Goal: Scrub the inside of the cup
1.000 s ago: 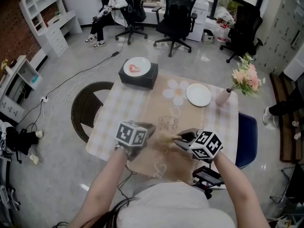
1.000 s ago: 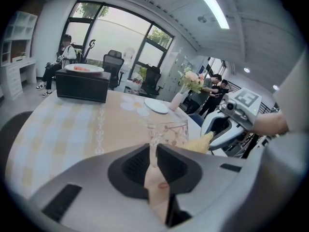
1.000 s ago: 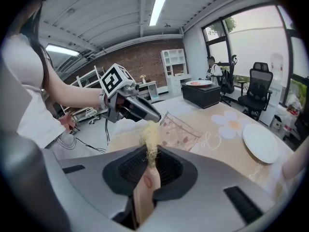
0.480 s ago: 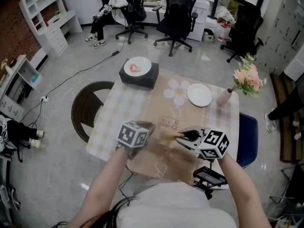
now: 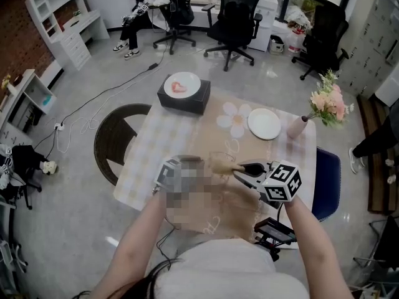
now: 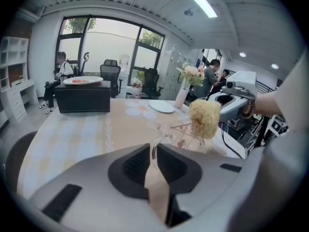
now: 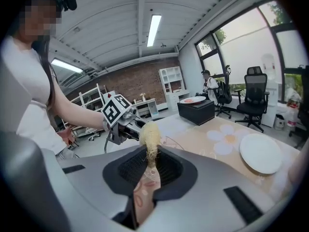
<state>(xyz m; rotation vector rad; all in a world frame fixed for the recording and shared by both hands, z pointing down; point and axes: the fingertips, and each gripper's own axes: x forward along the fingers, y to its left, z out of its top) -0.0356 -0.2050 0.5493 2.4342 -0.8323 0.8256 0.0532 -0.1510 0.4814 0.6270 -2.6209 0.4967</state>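
The cup [image 5: 218, 156] stands upright on the table [image 5: 156, 148] near its front edge. It is well apart from the plate [image 5: 262, 124], the vase [image 5: 293, 127] and the box [image 5: 184, 98] at the far side, so both hands have free room around it. The left gripper [image 6: 153, 150] has its fingers drawn narrow on the cup's near wall, seemingly 1 finger inside the rim and 1 outside. This pinch likely anchors the clear, light cup so that it does not slide or tip under rubbing. The right gripper [image 7: 150, 152] has its fingers closed on the base of a pale, fibrous scrubber [image 7: 150, 129]. The bushy head sticks out past the fingertips, so it can reach into the cup while the bulky fingers stay outside. The head sits at the cup's mouth, on the side away from the left gripper. Whether it is inside the rim or just above it cannot be told. On this showing, scrubbing is under way or about to begin, and the hold on the thin wall needs to be firm.
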